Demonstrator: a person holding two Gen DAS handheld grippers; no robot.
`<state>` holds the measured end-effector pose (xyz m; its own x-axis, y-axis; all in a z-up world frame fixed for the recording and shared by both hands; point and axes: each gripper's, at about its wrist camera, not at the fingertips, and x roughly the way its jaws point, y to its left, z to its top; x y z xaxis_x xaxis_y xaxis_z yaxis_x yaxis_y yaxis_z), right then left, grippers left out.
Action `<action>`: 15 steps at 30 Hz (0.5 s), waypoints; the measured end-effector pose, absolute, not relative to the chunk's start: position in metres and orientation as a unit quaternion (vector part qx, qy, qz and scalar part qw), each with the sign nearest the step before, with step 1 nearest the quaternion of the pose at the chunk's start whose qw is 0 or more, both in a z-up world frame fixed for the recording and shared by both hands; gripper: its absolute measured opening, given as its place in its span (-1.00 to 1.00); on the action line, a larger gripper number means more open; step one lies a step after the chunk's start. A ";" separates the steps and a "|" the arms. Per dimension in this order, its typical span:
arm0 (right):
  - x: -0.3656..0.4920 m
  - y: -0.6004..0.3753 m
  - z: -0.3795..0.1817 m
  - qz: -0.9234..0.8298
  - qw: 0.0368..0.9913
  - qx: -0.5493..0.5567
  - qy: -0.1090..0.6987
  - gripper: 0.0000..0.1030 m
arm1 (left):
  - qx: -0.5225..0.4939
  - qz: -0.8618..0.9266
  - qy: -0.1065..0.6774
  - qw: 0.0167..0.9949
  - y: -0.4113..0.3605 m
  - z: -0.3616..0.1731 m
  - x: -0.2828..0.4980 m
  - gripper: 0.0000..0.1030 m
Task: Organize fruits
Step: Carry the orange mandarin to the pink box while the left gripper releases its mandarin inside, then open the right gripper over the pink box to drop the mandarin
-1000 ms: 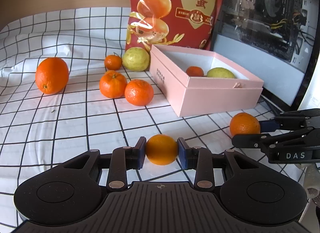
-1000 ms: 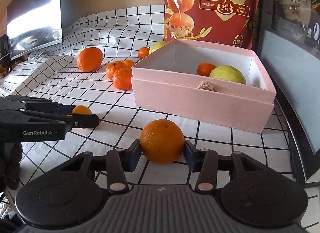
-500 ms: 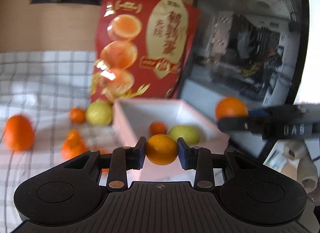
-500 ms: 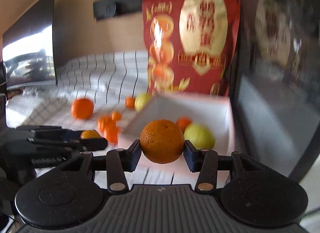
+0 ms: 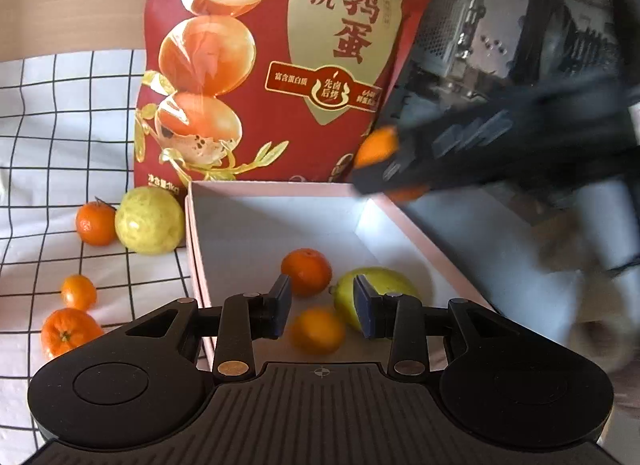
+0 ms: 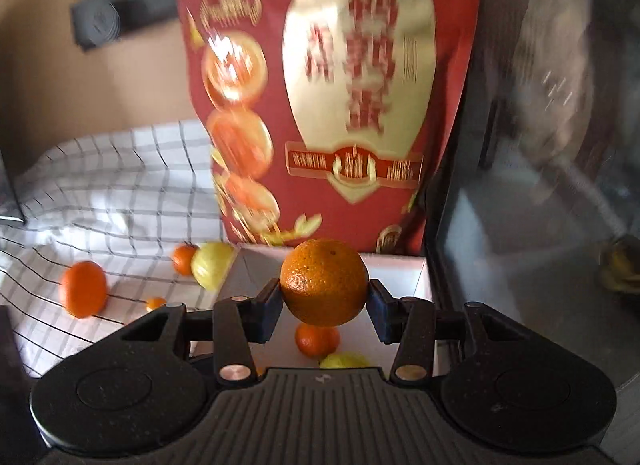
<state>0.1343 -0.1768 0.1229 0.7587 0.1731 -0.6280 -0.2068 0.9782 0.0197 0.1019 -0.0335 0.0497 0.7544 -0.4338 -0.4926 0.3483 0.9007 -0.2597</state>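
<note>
Closest in the left wrist view, the left gripper (image 5: 320, 305) has its jaws apart and clamps nothing. A small orange (image 5: 318, 331) sits blurred just below them, inside the pink box (image 5: 276, 189), seemingly just let go. Beyond it on the box floor lie a tangerine (image 5: 306, 271) and a yellow-green fruit (image 5: 396, 289).

The right gripper (image 6: 324, 297) is clamped on a large orange (image 6: 324, 283) over the box, so the step in hand is dropping fruit in. Next it likely must sink a little and part its jaws.

Only the right wrist view shows that grip sharply, plus a big orange (image 6: 83, 289) on the checked cloth (image 5: 60, 145) at far left. Only the left shows the released fruit.
</note>
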 end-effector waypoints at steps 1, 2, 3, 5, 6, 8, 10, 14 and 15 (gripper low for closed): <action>0.140 -0.175 0.114 0.099 0.934 -0.026 0.342 -0.12 | -0.074 -0.210 0.276 0.935 -0.030 0.050 0.098 -0.26; 0.144 -0.175 0.107 0.097 0.931 -0.026 0.351 -0.12 | -0.070 -0.209 0.271 0.937 -0.026 0.051 0.094 -0.26; 0.148 -0.174 0.099 0.096 0.928 -0.023 0.359 -0.12 | -0.067 -0.208 0.267 0.939 -0.020 0.052 0.088 -0.26; 0.153 -0.174 0.085 0.091 0.922 -0.016 0.376 -0.12 | -0.065 -0.202 0.259 0.942 -0.008 0.054 0.080 -0.26; 0.155 -0.174 0.078 0.089 0.919 -0.014 0.383 -0.12 | -0.066 -0.195 0.253 0.945 0.001 0.055 0.076 -0.26; 0.156 -0.173 0.068 0.086 0.915 -0.020 0.394 -0.12 | -0.074 -0.178 0.240 0.951 0.021 0.056 0.068 -0.26; 0.157 -0.170 0.061 0.086 0.911 -0.029 0.401 -0.11 | -0.092 -0.152 0.226 0.958 0.043 0.055 0.062 -0.27; 0.157 -0.161 0.057 0.091 0.912 -0.049 0.398 -0.09 | -0.156 -0.097 0.215 0.959 0.105 0.050 0.065 -0.27; 0.157 -0.160 0.058 0.092 0.911 -0.051 0.399 -0.03 | -0.176 -0.078 0.205 0.960 0.123 0.050 0.064 -0.27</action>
<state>0.1565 -0.1596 0.0580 0.6650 0.1275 -0.7359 -0.2090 0.9777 -0.0195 0.0637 0.1233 0.0499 0.9036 -0.2228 -0.3658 0.0784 0.9256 -0.3702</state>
